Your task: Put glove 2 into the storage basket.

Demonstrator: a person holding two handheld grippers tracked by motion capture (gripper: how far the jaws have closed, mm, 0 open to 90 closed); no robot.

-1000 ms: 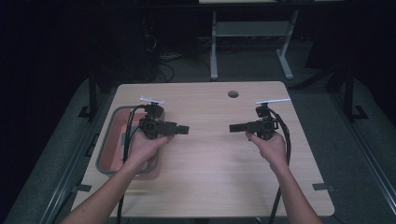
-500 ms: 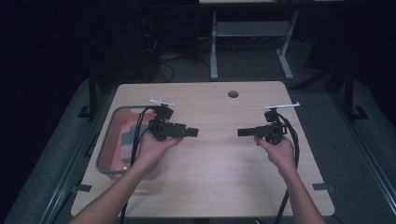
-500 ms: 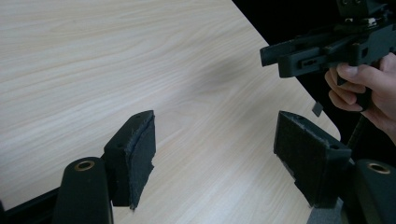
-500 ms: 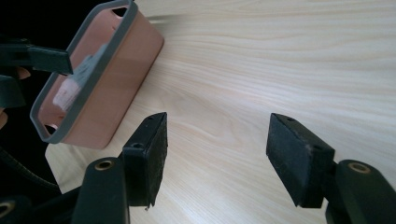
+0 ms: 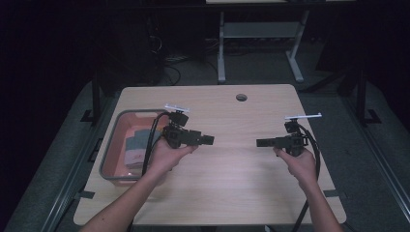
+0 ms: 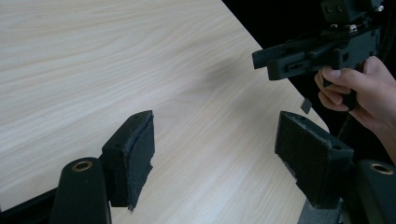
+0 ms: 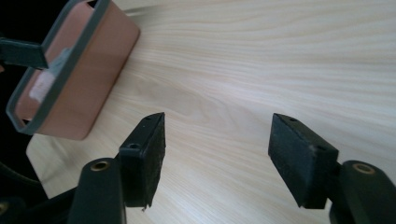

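You hold both grippers above the bare middle of the table (image 5: 232, 193), jaws facing each other: the left gripper (image 5: 209, 140) spread and empty, the right gripper (image 5: 261, 143) just opening, nothing between. The tub (image 5: 112, 145) sits at the left edge, holding what look like folded cloths (image 5: 138, 145). Next, swing left into it.
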